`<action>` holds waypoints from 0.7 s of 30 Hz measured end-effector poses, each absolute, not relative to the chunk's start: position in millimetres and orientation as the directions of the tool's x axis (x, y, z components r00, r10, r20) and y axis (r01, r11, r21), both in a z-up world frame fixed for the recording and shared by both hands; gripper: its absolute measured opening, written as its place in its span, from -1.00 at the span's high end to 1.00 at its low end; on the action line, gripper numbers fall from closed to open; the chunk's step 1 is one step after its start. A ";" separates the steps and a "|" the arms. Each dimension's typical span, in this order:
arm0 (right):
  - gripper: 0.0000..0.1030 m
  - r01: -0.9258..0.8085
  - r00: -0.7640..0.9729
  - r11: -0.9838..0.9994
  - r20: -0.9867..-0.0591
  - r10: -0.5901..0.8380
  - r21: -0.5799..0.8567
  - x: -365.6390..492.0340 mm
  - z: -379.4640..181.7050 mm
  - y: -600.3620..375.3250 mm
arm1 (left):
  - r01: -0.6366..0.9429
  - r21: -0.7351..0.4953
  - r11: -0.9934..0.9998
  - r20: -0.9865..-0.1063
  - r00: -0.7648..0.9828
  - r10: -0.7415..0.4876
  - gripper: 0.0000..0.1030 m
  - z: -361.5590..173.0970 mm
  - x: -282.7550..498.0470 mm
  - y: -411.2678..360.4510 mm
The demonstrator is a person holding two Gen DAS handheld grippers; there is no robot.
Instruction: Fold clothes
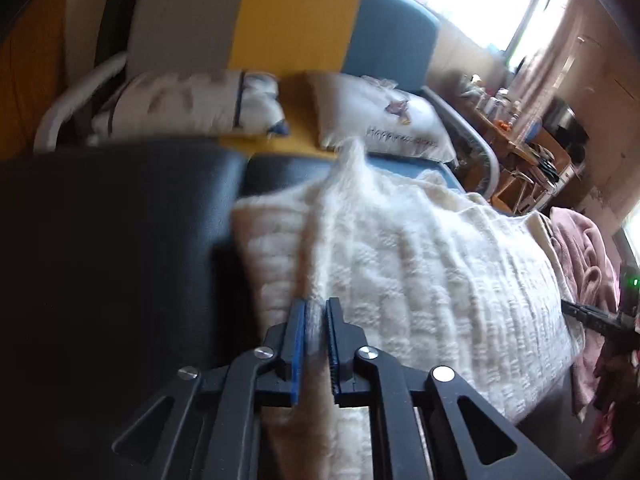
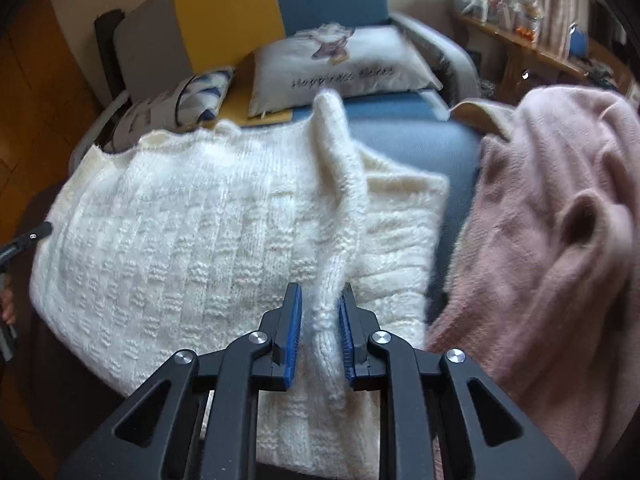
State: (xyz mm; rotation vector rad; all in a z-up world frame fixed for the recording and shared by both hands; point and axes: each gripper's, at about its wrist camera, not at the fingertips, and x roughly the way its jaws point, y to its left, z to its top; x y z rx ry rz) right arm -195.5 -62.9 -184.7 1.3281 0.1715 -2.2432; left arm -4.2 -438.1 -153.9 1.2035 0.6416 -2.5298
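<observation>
Your left gripper [image 1: 316,312] points steeply down, pads nipped on white knit. Your right gripper [image 2: 318,300] does likewise, pinching a raised fold.

Cream knit sweater [image 2: 192,232] spread flat on blue seat; pink fuzzy garment [image 2: 552,240] heaped beside.

A sofa [image 2: 400,136] with blue, yellow and grey cushions stood against a pale wall. Two printed pillows [image 2: 340,64] lay on it. Daylight poured through a window [image 1: 472,0]; a cluttered wooden shelf [image 2: 532,46], possibly holding jars, ran alongside.
</observation>
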 end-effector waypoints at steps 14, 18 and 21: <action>0.36 0.493 -0.428 -0.844 -0.785 -0.448 0.213 -205.8 -147.4 -44.2 | 0.068 -0.292 -0.954 -0.698 -0.697 0.164 0.54 -109.6 -94.7 -318.1; 0.37 0.535 -0.442 -0.836 -0.803 -0.400 0.122 -198.0 -152.1 -52.9 | 0.030 -0.211 -0.977 -0.781 -0.606 0.150 0.66 -140.7 -112.4 -280.7; 0.37 0.558 -0.423 -0.824 -0.819 -0.388 0.102 -197.7 -158.2 -56.8 | 0.031 -0.220 -0.975 -0.788 -0.595 0.159 0.67 -158.7 -105.1 -278.1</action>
